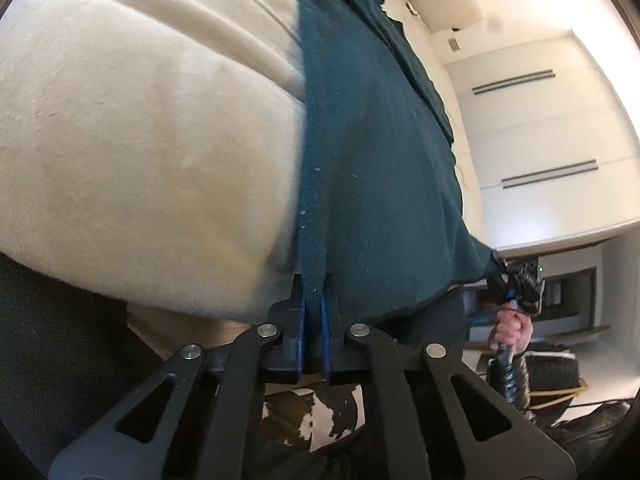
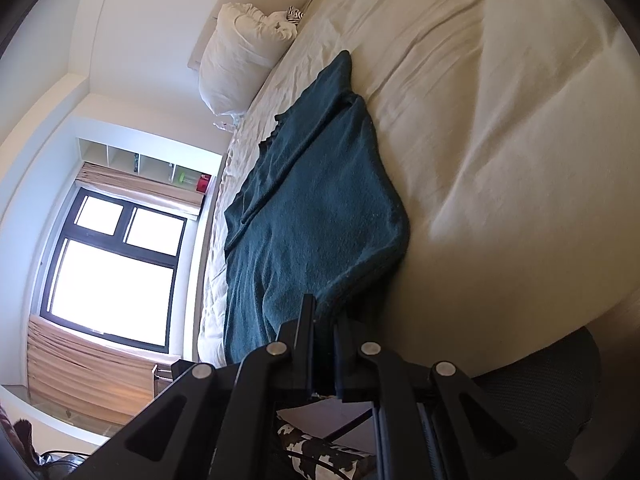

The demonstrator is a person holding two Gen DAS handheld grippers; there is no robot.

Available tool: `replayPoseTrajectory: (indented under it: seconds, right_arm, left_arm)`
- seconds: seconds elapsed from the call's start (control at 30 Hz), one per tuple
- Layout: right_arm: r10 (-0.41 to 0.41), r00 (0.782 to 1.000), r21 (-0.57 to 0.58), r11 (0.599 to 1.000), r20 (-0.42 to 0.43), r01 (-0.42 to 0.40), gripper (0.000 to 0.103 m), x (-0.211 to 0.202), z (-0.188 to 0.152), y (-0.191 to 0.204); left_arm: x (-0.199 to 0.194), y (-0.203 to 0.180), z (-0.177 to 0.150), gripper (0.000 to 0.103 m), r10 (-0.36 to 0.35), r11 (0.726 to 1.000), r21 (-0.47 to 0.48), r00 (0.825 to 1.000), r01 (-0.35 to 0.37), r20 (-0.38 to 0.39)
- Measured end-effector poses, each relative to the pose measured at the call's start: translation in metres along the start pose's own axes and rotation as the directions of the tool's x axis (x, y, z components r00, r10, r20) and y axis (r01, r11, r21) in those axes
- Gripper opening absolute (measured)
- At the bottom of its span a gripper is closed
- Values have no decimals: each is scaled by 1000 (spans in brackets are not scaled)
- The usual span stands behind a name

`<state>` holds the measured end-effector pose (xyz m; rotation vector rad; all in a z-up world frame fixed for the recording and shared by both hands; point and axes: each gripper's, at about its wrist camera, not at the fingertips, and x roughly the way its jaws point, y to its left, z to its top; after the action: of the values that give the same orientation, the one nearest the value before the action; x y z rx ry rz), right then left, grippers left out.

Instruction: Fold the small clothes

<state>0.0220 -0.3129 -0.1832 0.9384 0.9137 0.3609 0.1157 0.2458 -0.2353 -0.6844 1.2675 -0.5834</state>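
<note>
Left wrist view: left tool (image 1: 314, 292) clamped on hem of dark teal cloth (image 1: 372, 160), cloth lying on cream bed (image 1: 140, 140). Right tool (image 2: 324, 320) clamped on other cloth corner.

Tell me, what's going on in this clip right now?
A person holds a gripper in each hand over a bed with a dark teal cloth spread on it. The left gripper is shut on the cloth's near edge, the right gripper shut on another corner. No fold is made yet.
</note>
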Motion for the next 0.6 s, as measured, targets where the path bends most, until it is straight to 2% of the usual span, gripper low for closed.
replayPoseTrajectory:
  seconds: [0.07,0.17,0.33,0.43,0.5,0.6]
  right_arm:
    - [-7,1000,-10,1000,-5,7,9,0,-1,2]
    - [-21,1000,-32,999,-9,21,9,0,-1,6]
    - [-16,1000,-47,999,-7,16,8,-1,0,11]
    - [-2,1000,-49,999,-3,2,8,0,2,15]
    - [18,1000,-48,999,3,-18,8,1,5,19]
    - [38,999,-55,998,11,-37,8,3,12,27]
  left_arm:
    - [-3,-7,2,4,-11,1000,13,1000,11,5]
    - [-19,-22,7,4,-97,995,33,995,95,35]
    - [-44,-34,20,4,-250,968,23,961,249,117]
    - [-52,-34,29,4,-341,938,-4,926,347,164]
    - [-56,-34,38,4,-403,908,-30,891,418,210]
    - [-62,-32,54,4,-447,881,-44,860,470,246]
